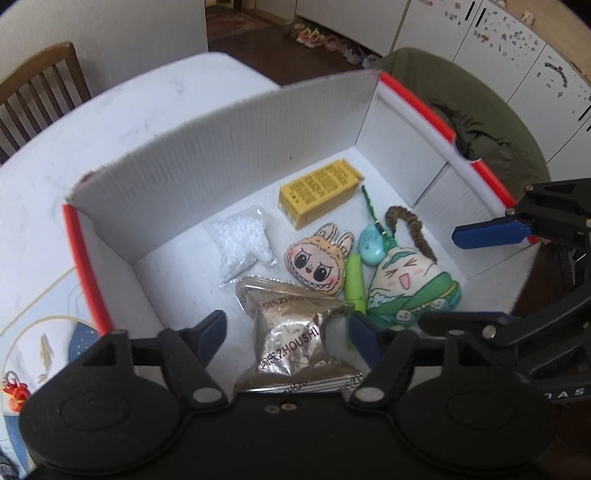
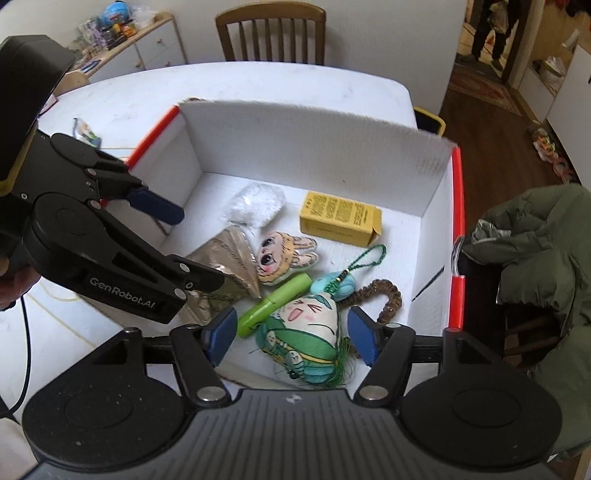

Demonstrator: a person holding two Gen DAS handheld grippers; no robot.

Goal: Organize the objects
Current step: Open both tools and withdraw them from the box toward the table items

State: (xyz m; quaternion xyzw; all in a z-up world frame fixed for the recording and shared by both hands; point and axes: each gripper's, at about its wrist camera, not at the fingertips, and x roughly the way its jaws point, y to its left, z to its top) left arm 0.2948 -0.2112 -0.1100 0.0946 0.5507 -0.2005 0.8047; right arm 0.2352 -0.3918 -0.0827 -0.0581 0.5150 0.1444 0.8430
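Note:
A white corrugated box [image 1: 229, 147] [image 2: 314, 147] with red edge strips holds a yellow carton [image 1: 319, 192], a bag of white beads [image 1: 240, 247], a rabbit-eared plush face [image 1: 317, 264], a green tube [image 1: 354, 284], a turquoise charm [image 1: 371, 245] and a green plush doll [image 2: 306, 332]. A silver foil packet [image 1: 291, 332] lies on the box floor between the spread fingers of my open left gripper [image 1: 288, 336]. My right gripper [image 2: 291, 336] hovers open over the green plush doll, touching nothing.
The box sits on a white table [image 1: 110, 122]. A green jacket [image 2: 543, 258] hangs over a chair beside the box's right wall. A wooden chair [image 2: 271, 33] stands behind the table. A red charm [image 1: 14, 391] and a small card [image 2: 86, 131] lie left of the box.

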